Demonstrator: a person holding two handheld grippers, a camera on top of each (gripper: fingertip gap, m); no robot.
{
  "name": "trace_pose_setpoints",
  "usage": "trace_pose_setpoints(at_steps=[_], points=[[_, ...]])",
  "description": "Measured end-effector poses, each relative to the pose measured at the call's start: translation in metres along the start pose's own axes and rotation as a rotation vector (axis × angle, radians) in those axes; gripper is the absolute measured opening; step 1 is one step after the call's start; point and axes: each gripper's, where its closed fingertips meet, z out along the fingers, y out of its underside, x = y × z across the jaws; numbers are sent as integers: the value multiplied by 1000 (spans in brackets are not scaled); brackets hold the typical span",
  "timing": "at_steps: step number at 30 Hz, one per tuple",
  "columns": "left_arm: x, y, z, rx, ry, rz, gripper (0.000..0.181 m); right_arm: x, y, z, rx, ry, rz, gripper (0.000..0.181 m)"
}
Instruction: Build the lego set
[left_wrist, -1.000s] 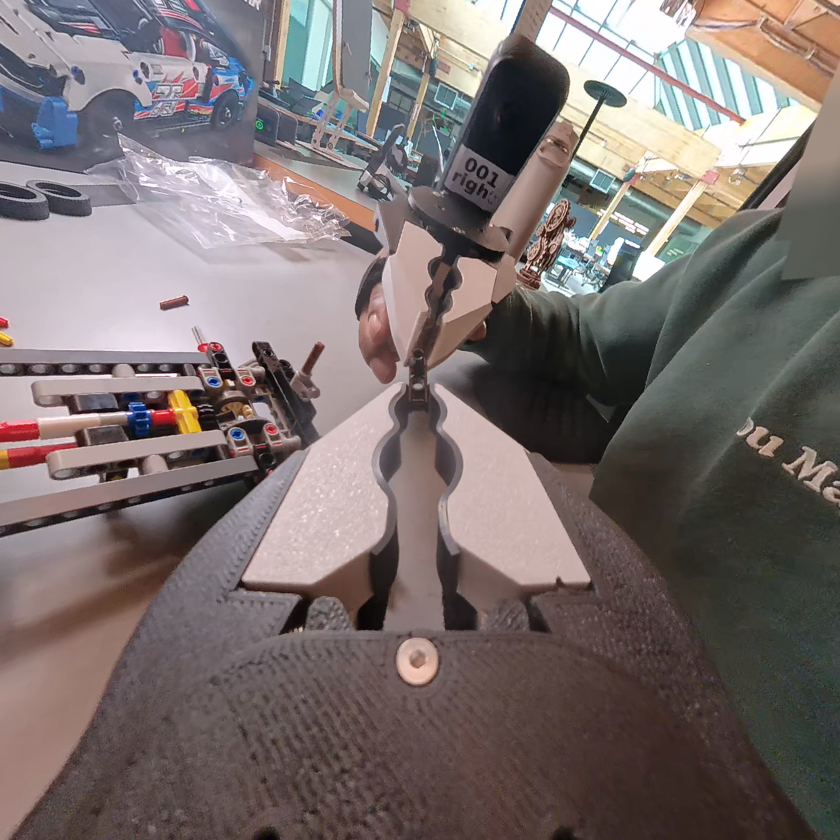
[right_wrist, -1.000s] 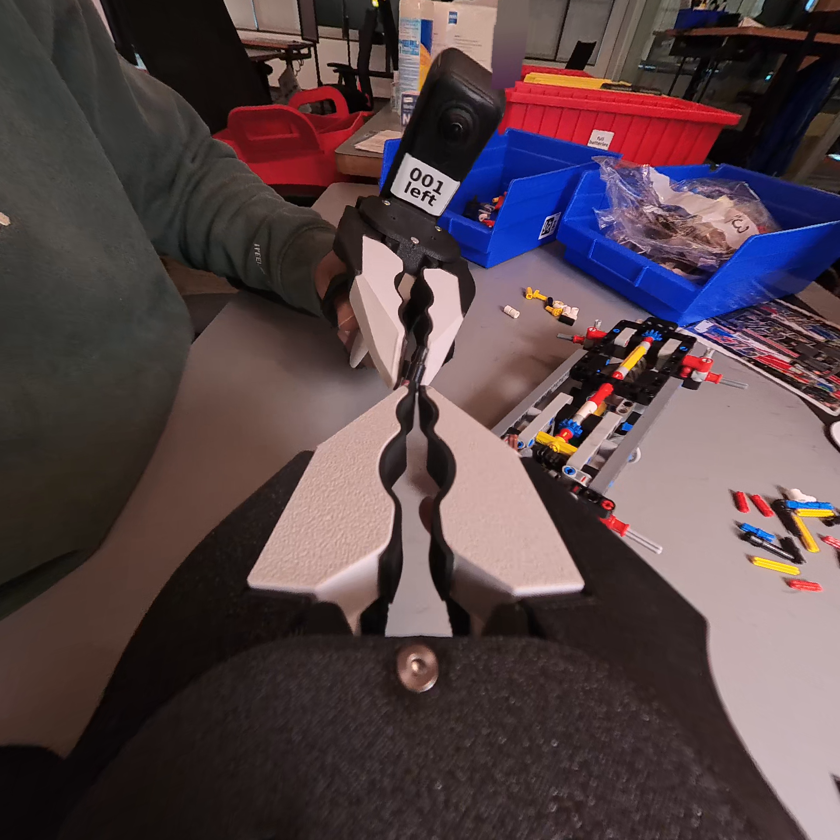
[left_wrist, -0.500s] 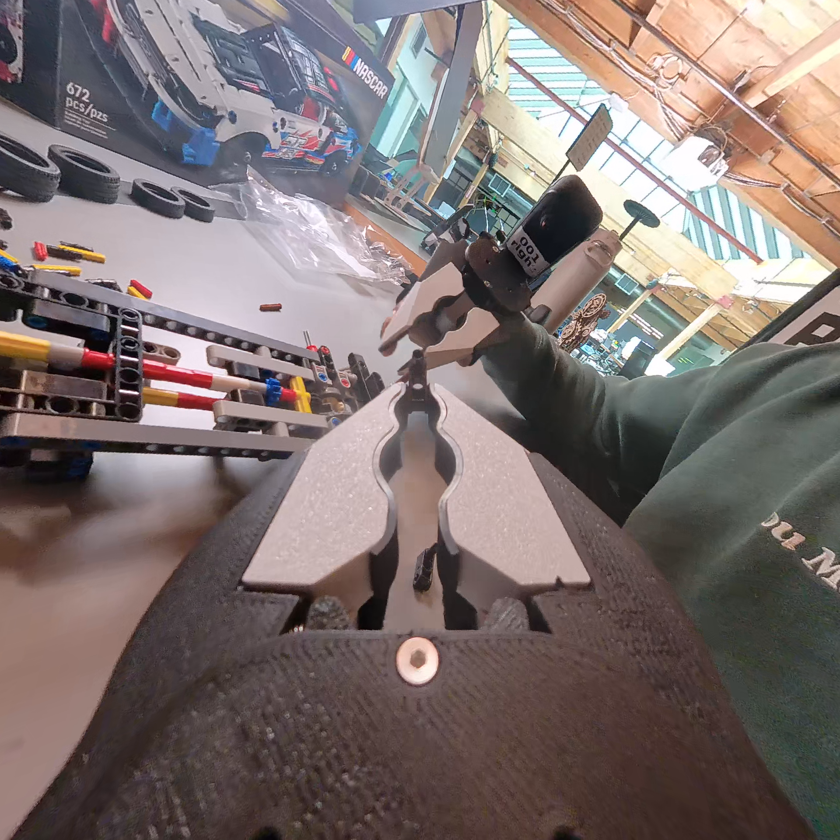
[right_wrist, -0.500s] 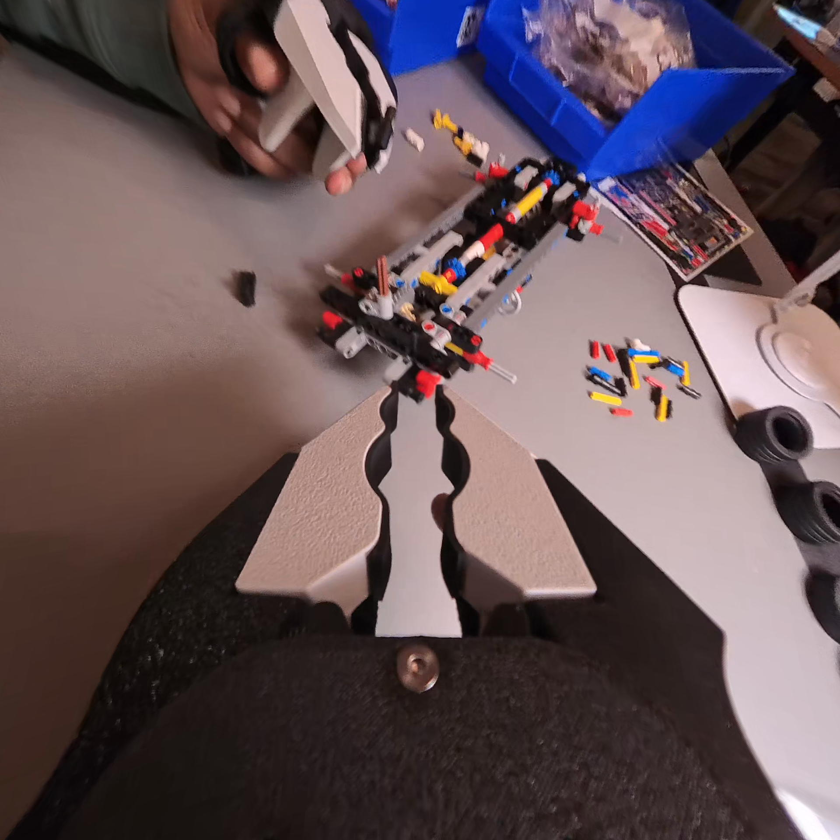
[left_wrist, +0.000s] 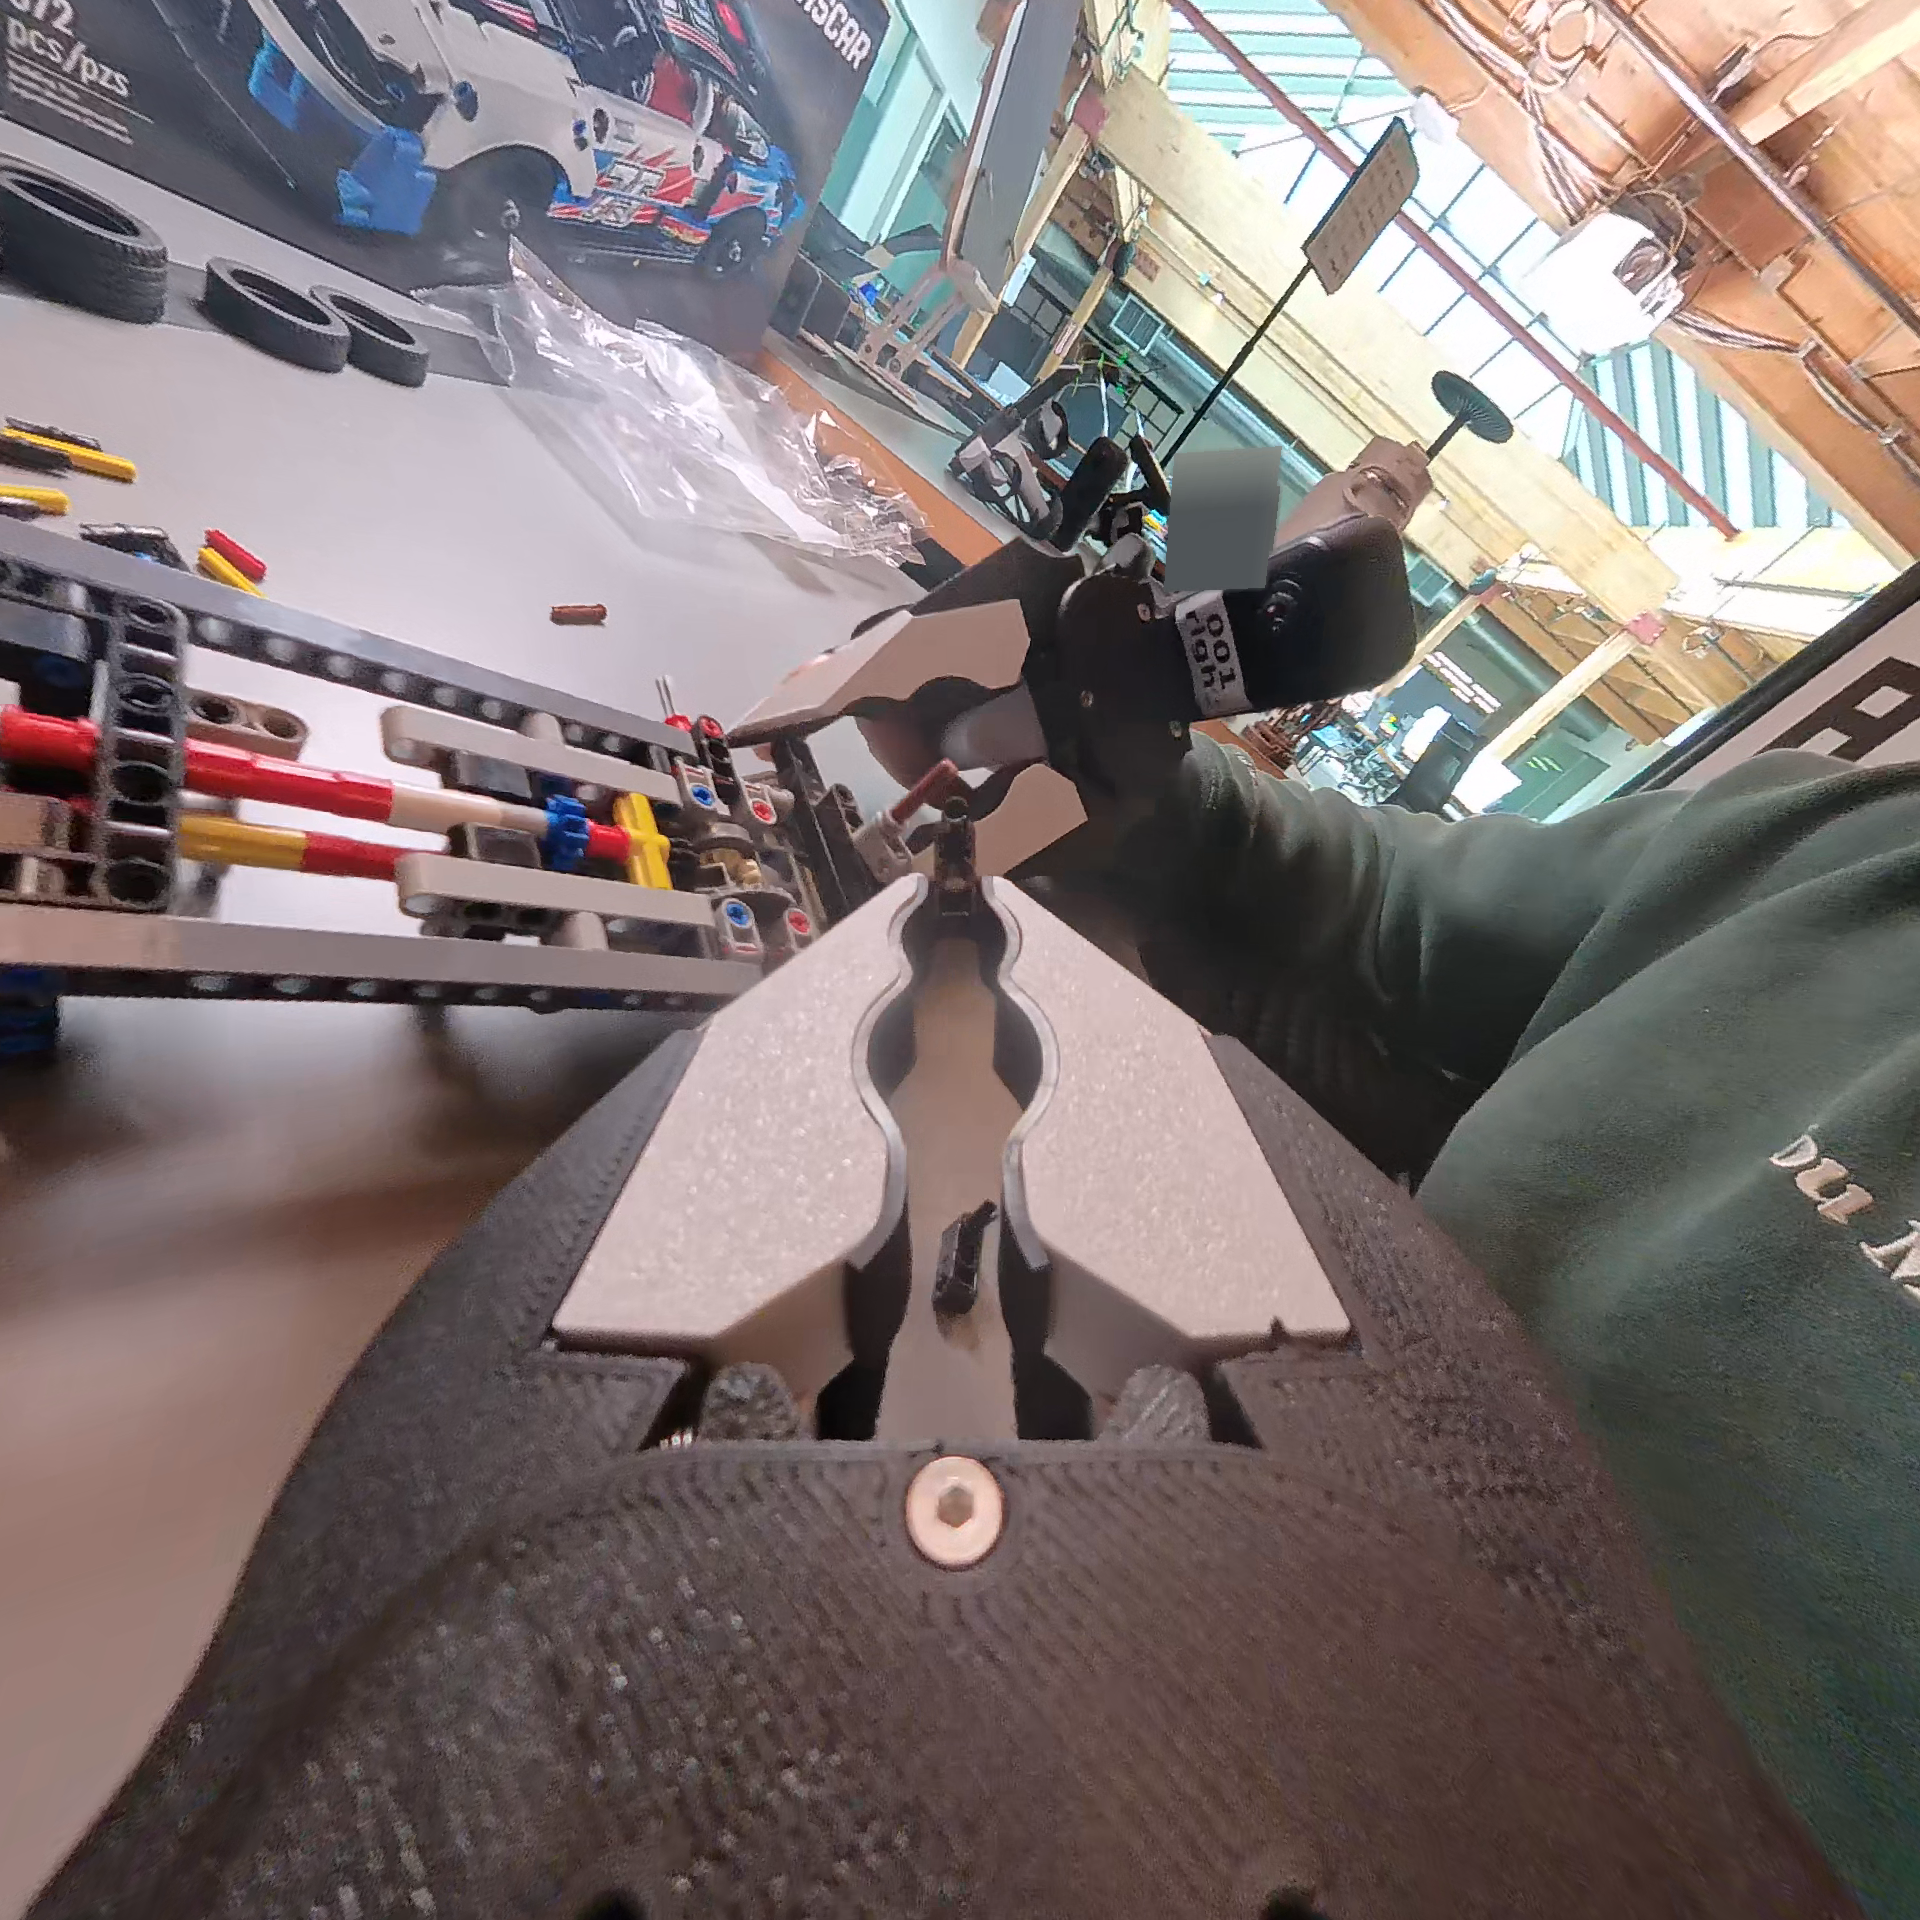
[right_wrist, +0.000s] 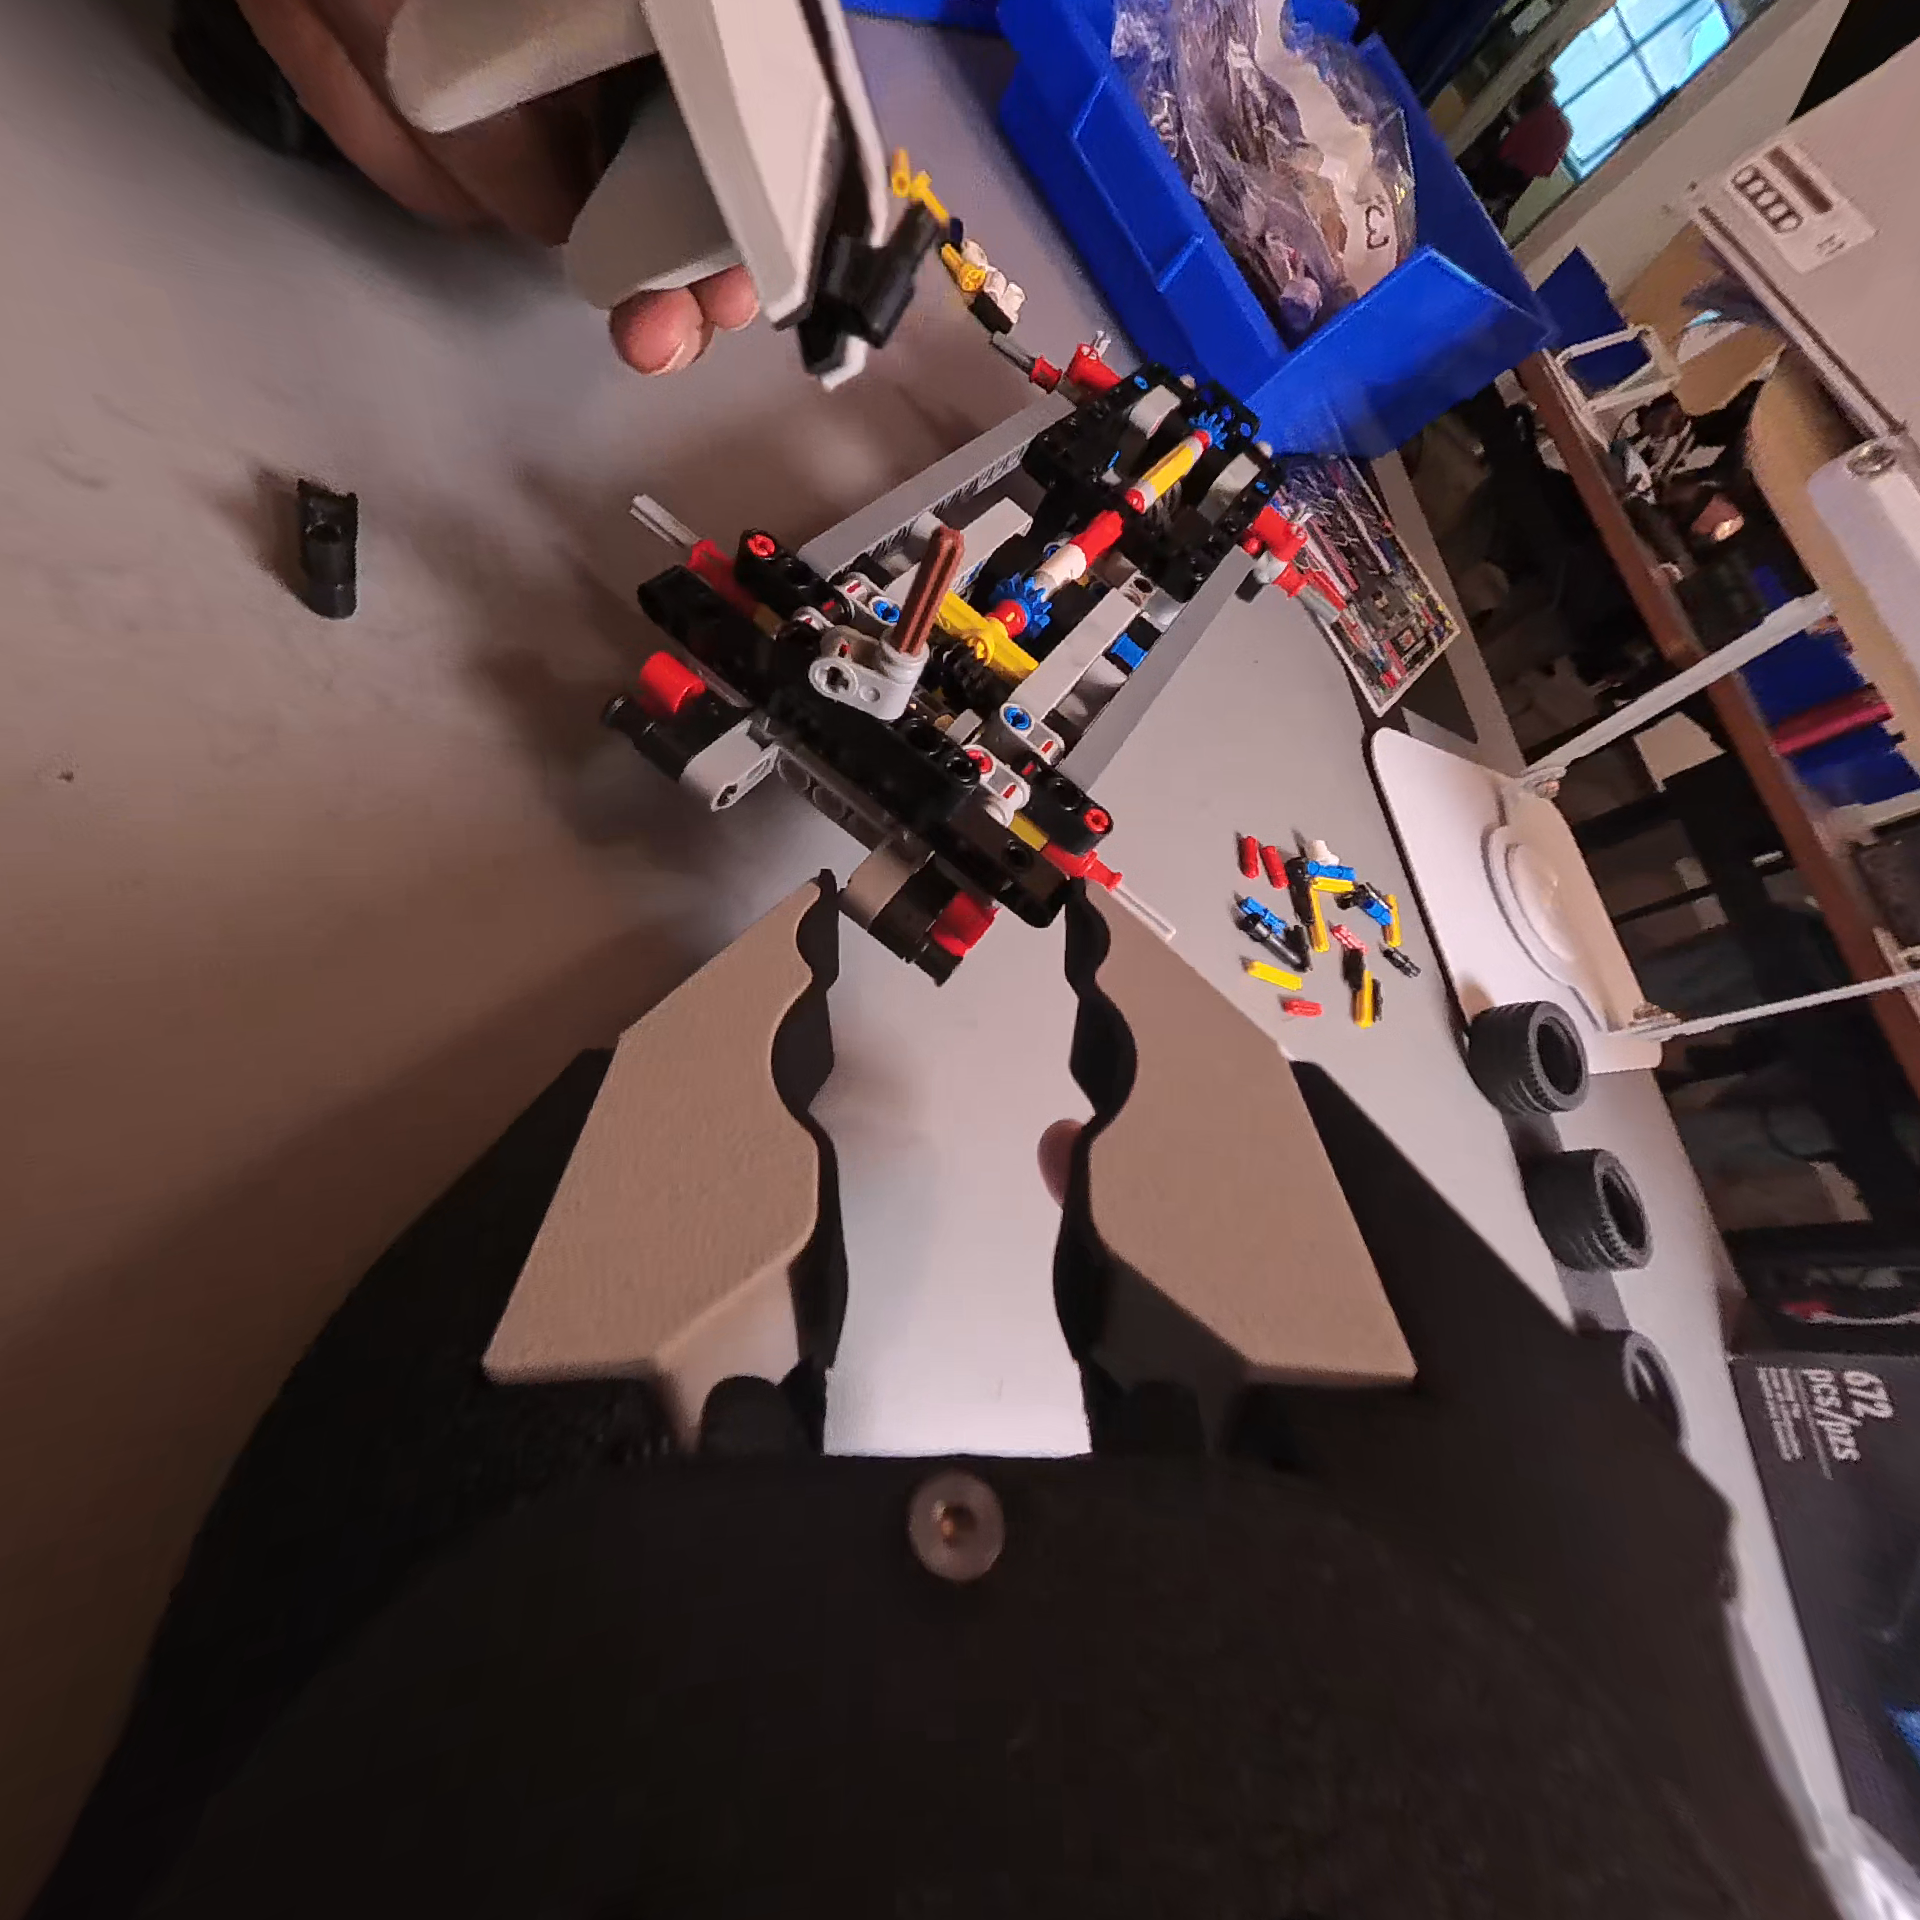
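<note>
1. Two grippers are being held over a grey bench (right_wrist: 260, 935), on which a half-built lego chassis (right_wrist: 935, 707) is lying lengthwise beyond the fingers.
2. At the left, a small black connector (right_wrist: 327, 545) is lying alone on the bench, well apart from the chassis; it is probably a dropped part that is waiting to be picked up again.
3. The left gripper (left_wrist: 951, 894) is being kept pinched on a small black piece (left_wrist: 951, 868), raised near the chassis end, apparently so that it can be presented for fitting.
4. A brown axle (right_wrist: 930, 603) is standing tilted in a light grey connector (right_wrist: 868, 675) at the near end of the chassis, likely the spot being worked toward.
5. The right gripper (right_wrist: 945, 914) is being held with its fingers spread wide and nothing between them, just at the chassis end, seemingly to steady the frame.
6. Loose pins (right_wrist: 1320, 935) and black tyres (right_wrist: 1538, 1055) are lying at the right.
</note>
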Motion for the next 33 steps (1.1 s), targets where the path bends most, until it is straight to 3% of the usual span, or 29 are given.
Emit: trace_pose_setpoints(at_steps=[8, 11, 16, 23, 33], points=[[22, -6, 1, 61, 184, -155, 5, 1, -17, -12, 26, -41, 44, 43], [36, -13, -2, 99, 278, -176, 5, 2, -55, -37, 182, -111, 140, 34], [58, -11, 1, 87, 366, -96, 6, -11, -120, -66, 488, -343, 522, 20], [72, -1, 9, 45, 359, 41, 6, -32, -126, -55, 485, -468, 625, 7], [53, 6, 13, -8, 205, 124, 7, -29, -103, -51, 430, -378, 573, 4]])
